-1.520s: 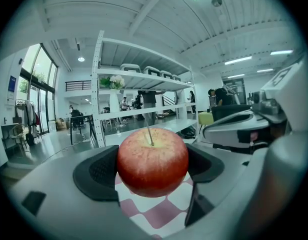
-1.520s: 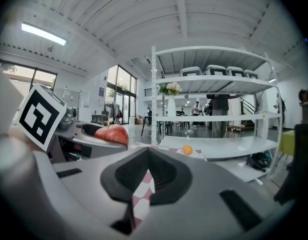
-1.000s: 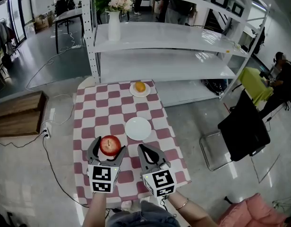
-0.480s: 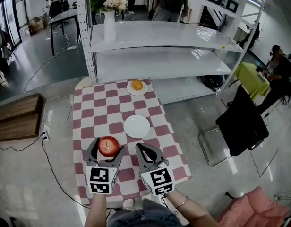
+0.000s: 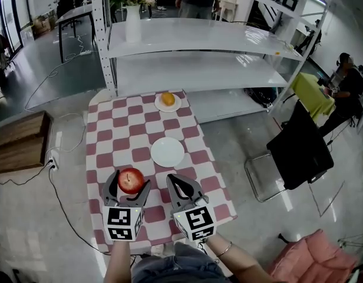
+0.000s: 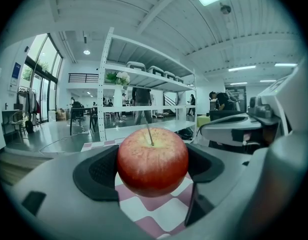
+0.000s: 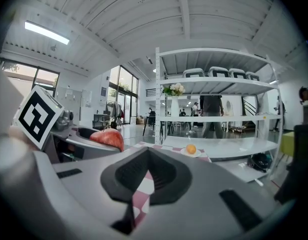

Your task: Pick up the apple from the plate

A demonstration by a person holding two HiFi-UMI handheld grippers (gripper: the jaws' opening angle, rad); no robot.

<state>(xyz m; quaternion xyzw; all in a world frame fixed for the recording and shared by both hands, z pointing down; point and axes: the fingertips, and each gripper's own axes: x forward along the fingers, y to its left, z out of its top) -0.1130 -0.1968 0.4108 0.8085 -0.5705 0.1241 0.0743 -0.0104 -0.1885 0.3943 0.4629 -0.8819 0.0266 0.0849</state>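
In the head view, the left gripper [image 5: 128,183] is closed on the red apple [image 5: 130,180] and holds it near the front edge of the checkered tablecloth [image 5: 111,128]. The white plate [image 5: 167,152] in the middle of the table is bare, and the apple is apart from it, to its front-left. The right gripper [image 5: 180,187] hovers just beside the left one. At the far end of the table an orange [image 5: 168,98] lies on a smaller plate [image 5: 168,107].

In the left gripper view, the apple sits between the 2 dark pads [image 6: 96,171], stem up, and both pads press on its sides. The cloth shows below it, so I judge it is lifted clear.

In the right gripper view, the jaws are together with nothing between them.

The pick-up seems practically done: the fruit is off the plate and in a firm hold. The next move asks only for a steady squeeze and a level gripper, because a round, smooth apple could turn or slip between the pads.
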